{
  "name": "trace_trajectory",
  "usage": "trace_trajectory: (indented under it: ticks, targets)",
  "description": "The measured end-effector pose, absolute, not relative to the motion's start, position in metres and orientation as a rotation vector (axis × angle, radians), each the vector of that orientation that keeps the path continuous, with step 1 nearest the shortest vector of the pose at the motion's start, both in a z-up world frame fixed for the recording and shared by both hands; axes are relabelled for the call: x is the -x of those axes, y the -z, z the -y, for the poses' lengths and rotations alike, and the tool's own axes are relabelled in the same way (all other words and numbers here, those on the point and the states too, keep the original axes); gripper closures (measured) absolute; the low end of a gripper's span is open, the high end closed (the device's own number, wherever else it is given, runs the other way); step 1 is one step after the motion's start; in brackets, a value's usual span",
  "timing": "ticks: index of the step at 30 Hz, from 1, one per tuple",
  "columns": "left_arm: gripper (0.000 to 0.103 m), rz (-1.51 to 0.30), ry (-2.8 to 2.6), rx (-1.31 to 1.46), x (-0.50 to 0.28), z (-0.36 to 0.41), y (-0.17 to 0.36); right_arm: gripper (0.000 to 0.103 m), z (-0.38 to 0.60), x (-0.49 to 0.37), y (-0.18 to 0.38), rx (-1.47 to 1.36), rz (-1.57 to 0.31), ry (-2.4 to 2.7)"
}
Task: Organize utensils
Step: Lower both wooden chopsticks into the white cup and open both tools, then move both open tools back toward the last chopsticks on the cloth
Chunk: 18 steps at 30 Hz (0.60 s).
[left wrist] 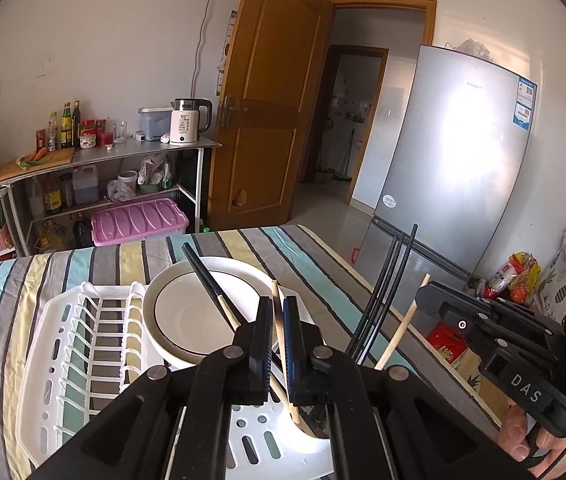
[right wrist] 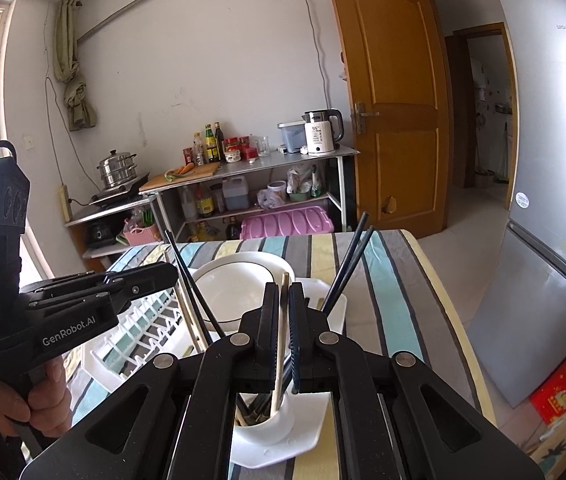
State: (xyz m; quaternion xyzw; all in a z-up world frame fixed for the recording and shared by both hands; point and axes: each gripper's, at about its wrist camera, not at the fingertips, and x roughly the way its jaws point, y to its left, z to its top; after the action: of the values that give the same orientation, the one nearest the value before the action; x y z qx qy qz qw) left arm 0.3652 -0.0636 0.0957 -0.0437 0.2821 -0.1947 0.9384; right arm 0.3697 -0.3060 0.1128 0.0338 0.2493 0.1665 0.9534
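Only in the right wrist view is the cup's point(right wrist: 269, 426) interior seen; each gripper, left point(left wrist: 277, 308) and right point(right wrist: 283, 294), is clamped on a wooden chopstick point(right wrist: 281, 344).

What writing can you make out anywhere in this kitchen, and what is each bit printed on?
"DAS": side of the right gripper.
"GenRobot.AI": side of the left gripper.
"55": white kettle.
Fridge brand: blurred, perhaps "Leader".
Fridge stickers, bottle labels and red box: too small to read.
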Motion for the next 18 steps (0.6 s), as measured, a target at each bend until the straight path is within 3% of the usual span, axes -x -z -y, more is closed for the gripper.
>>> trace_trajectory:
  ticks: [3,18]
  targets:
    - [0.098,-0.568,0.387,0.081,-0.353,0.058,-0.100,0.089,0.311,-0.359,-0.116,-0.075,-0.494,-0.341]
    - [0.093,-0.629,0.339,0.043,-0.249,0.017,-0.066,0.089,0.309,-0.271,-0.103,-0.090,-0.515,-0.388]
